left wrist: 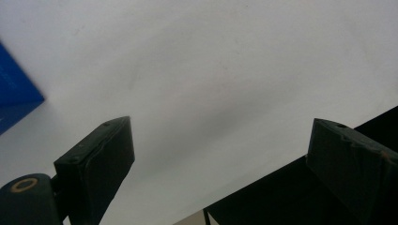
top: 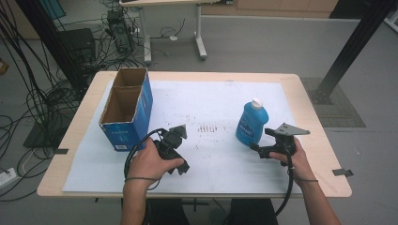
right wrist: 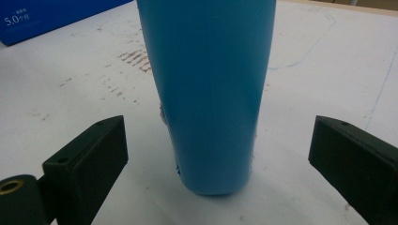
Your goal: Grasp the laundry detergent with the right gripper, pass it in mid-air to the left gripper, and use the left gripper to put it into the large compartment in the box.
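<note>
My right gripper stands spread wide at the foot of the bottle, its two black jaws flanking the base with clear gaps on either side, touching nothing. The bottle is smooth blue plastic, tapered toward a rounded bottom, with a white cap and a printed label, and it stands upright on the white sheet that covers the pale wooden desk. In the right gripper view the bottle rises between the blocky, matte jaws, and its base rests on the sheet, which is scuffed with brownish speckles left of the bottle. A grey three-cornered plate sits on top of this gripper, just right of the bottle.

My left gripper is well to the left of the bottle, also released, its jaws parted over bare sheet in the left gripper view, holding nothing. A black cable loops from it around my hand.

Farther left of the bottle stands a box of brown corrugated cardboard with glossy blue outer faces, open at the top and split into two compartments. A blue corner of it shows in the left gripper view.
</note>
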The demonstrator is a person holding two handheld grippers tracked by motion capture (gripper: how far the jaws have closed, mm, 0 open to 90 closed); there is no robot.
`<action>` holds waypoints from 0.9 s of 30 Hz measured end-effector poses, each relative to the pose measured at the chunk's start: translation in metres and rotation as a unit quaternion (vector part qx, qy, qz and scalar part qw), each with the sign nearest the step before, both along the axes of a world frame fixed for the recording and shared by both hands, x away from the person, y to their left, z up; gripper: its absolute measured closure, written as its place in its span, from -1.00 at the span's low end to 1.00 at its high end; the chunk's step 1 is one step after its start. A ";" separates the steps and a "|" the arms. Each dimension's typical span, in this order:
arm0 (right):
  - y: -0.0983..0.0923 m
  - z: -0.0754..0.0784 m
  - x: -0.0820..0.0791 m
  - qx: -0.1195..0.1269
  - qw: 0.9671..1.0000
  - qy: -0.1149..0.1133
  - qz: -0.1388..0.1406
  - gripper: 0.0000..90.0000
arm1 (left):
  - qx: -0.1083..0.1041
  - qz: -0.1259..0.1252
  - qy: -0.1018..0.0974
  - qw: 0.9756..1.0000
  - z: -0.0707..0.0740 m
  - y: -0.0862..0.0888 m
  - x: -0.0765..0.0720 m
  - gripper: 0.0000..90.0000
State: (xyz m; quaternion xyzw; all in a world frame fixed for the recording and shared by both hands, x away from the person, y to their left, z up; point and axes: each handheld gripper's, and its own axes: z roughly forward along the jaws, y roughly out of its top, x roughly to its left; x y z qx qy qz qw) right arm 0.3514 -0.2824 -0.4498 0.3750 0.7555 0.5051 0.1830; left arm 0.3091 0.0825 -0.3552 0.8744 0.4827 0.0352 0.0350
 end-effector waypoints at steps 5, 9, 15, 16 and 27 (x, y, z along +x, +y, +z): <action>0.003 -0.002 0.002 0.005 1.000 -0.002 -0.002 -0.90 | 0.001 -0.001 0.002 1.000 -0.001 0.000 0.000 -0.81; 0.004 -0.003 0.004 0.008 1.000 -0.002 -0.005 -0.89 | 0.001 0.001 0.001 1.000 0.000 0.001 -0.001 -0.81; 0.007 -0.005 0.006 0.012 1.000 -0.004 -0.006 -0.89 | 0.001 0.002 0.000 1.000 0.001 0.002 -0.001 -0.81; 0.007 -0.005 0.007 0.012 1.000 -0.004 -0.007 -0.89 | 0.001 0.001 -0.001 1.000 0.001 0.002 -0.001 -0.81; 0.014 -0.009 0.012 0.012 1.000 -0.004 -0.005 -0.89 | 0.001 0.003 -0.001 1.000 0.001 0.004 -0.002 -0.81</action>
